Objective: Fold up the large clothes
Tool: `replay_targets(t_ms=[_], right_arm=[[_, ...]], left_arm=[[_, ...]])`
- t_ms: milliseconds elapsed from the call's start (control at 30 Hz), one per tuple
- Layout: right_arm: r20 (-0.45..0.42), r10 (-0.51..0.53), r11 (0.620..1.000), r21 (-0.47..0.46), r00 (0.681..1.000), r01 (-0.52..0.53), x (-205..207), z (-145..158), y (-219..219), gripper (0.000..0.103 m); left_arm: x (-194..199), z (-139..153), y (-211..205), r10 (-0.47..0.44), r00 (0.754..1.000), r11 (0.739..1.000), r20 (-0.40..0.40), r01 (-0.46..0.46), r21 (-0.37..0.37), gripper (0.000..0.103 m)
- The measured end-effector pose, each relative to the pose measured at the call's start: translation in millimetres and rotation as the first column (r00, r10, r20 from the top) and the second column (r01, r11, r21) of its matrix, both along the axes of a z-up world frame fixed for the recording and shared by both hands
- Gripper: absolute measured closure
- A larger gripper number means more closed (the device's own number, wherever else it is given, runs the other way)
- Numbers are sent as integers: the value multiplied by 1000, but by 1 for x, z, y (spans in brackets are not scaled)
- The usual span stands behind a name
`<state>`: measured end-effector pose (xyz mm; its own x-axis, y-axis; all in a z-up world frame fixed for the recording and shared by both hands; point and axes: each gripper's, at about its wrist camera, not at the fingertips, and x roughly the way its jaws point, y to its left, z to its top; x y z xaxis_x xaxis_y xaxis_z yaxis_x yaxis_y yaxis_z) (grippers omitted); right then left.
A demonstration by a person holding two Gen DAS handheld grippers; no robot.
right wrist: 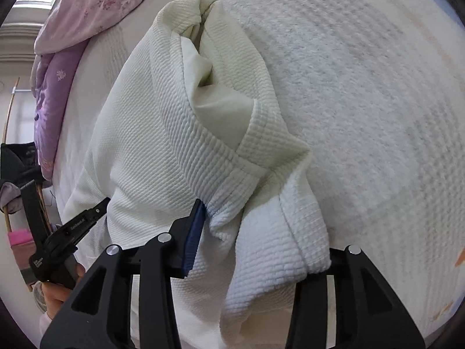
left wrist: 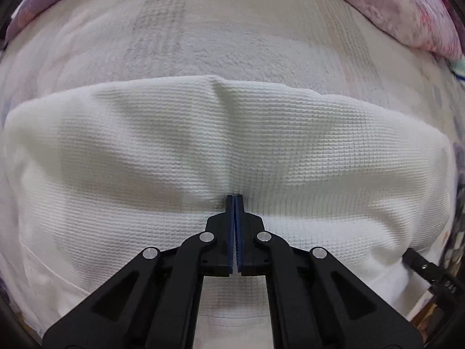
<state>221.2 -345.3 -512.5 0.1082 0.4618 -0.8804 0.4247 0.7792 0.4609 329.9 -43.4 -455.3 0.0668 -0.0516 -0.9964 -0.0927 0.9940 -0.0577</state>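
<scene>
In the left wrist view, the left gripper (left wrist: pixel 234 196) points down with fingers pressed together, pinching a ridge of the white garment (left wrist: pixel 203 133) spread on the bed (left wrist: pixel 203 29). In the right wrist view, the right gripper (right wrist: pixel 261 226) stands part open, the garment's bunched hem (right wrist: pixel 279 232) draped between its fingers, covering the one at 3 o'clock.

Both tools were matte black plastic linkages with round silver pivot pins. The left gripper (left wrist: pixel 234 196) carried blue ribbed pads along the inner faces of its fingers; the right gripper (right wrist: pixel 261 226) showed one such blue pad (right wrist: pixel 193 238). Beside the right gripper, the left tool's black body bore small white lettering, and a hand (right wrist: pixel 55 293) showed a pale cuff.
</scene>
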Motion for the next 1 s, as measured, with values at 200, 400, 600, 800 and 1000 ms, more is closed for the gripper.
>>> replay_targets(t_ms=[200, 400, 600, 800, 1000], right_arm=[[-33, 11, 1000, -9, 999, -11, 7, -2, 3, 64], [-28, 40, 997, -68, 999, -41, 18, 0, 17, 62], [-62, 16, 999, -47, 998, -19, 23, -7, 19, 61], [-53, 13, 999, -49, 999, -16, 23, -7, 25, 60], [-58, 11, 1000, -27, 998, -13, 26, -10, 23, 60]], left_arm=[[-56, 21, -10, -4, 996, 1000, -88, 5, 7, 101], [-52, 20, -13, 71, 989, 995, -133, -62, 72, 102], [-144, 3, -12, 55, 991, 997, -122, -60, -41, 102], [-186, 11, -7, 94, 974, 992, -207, -110, -65, 102], [-95, 66, -11, 6, 998, 998, -63, -11, -65, 103]])
